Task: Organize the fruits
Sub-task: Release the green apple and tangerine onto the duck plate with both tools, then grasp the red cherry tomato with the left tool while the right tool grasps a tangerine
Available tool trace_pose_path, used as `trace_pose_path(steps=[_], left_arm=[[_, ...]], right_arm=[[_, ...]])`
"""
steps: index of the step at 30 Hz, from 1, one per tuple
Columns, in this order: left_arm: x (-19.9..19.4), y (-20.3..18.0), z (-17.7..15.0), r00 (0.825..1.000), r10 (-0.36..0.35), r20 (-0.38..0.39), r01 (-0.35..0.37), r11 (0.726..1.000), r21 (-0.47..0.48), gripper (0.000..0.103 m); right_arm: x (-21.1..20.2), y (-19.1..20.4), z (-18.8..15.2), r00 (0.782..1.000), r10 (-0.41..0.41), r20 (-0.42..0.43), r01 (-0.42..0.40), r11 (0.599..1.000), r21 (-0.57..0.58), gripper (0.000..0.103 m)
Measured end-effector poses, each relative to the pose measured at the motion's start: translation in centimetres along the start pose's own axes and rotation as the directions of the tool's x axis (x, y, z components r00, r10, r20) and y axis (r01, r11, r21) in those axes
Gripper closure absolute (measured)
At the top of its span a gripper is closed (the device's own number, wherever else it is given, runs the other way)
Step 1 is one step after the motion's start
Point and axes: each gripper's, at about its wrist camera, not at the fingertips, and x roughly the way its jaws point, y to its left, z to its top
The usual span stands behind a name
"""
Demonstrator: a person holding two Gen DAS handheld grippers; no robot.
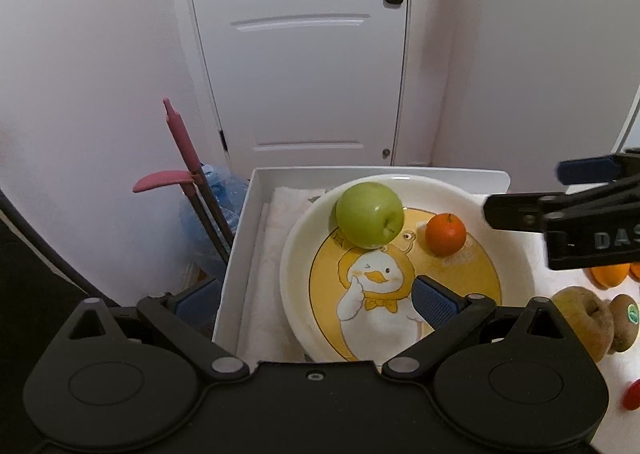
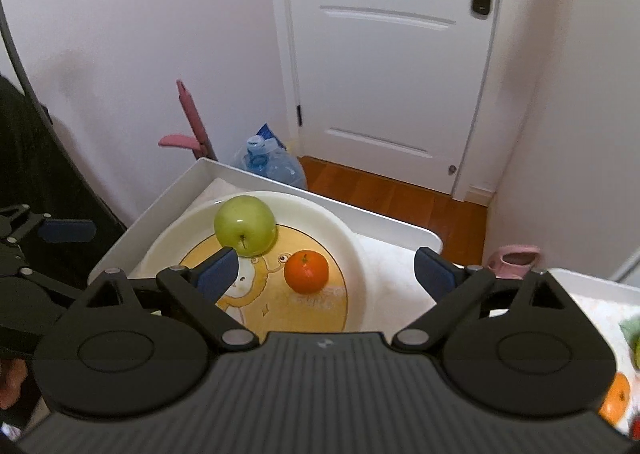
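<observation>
A white plate (image 1: 296,254) with a yellow duck picture lies in a white tray (image 1: 240,254). On it rest a green apple (image 1: 370,214) and a small orange (image 1: 445,234), a little apart. My left gripper (image 1: 316,300) hovers open over the plate's near side, with nothing between its pads. My right gripper (image 1: 524,192) reaches in from the right, beside the orange. In the right wrist view the right gripper (image 2: 326,274) stands wide open just above the orange (image 2: 306,271) without touching it. The apple (image 2: 245,224) lies beyond its left finger (image 2: 218,274).
To the right lie a brownish apple (image 1: 584,322), a kiwi (image 1: 624,322) and another orange (image 1: 610,274). Beyond the tray (image 2: 132,230) are a water bottle (image 2: 272,166), a pink-handled tool (image 2: 192,122), a pink slipper (image 2: 516,260), wooden floor and a white door (image 2: 392,74).
</observation>
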Motion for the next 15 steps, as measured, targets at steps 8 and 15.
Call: trace_pose_path(steps=[8, 15], left_arm=[[-3.8, -2.1, -0.1, 0.999, -0.016, 0.046, 0.017, 1.000, -0.024, 0.000], [-7.4, -5.4, -1.5, 0.997, -0.015, 0.080, 0.019, 0.999, -0.044, 0.000]], right_arm=[[-5.9, -3.0, -2.1, 0.997, -0.072, 0.037, 0.071, 0.996, 0.045, 0.000], [-11.1, -7.4, -5.7, 0.996, -0.073, 0.042, 0.069, 0.994, 0.083, 0.000]])
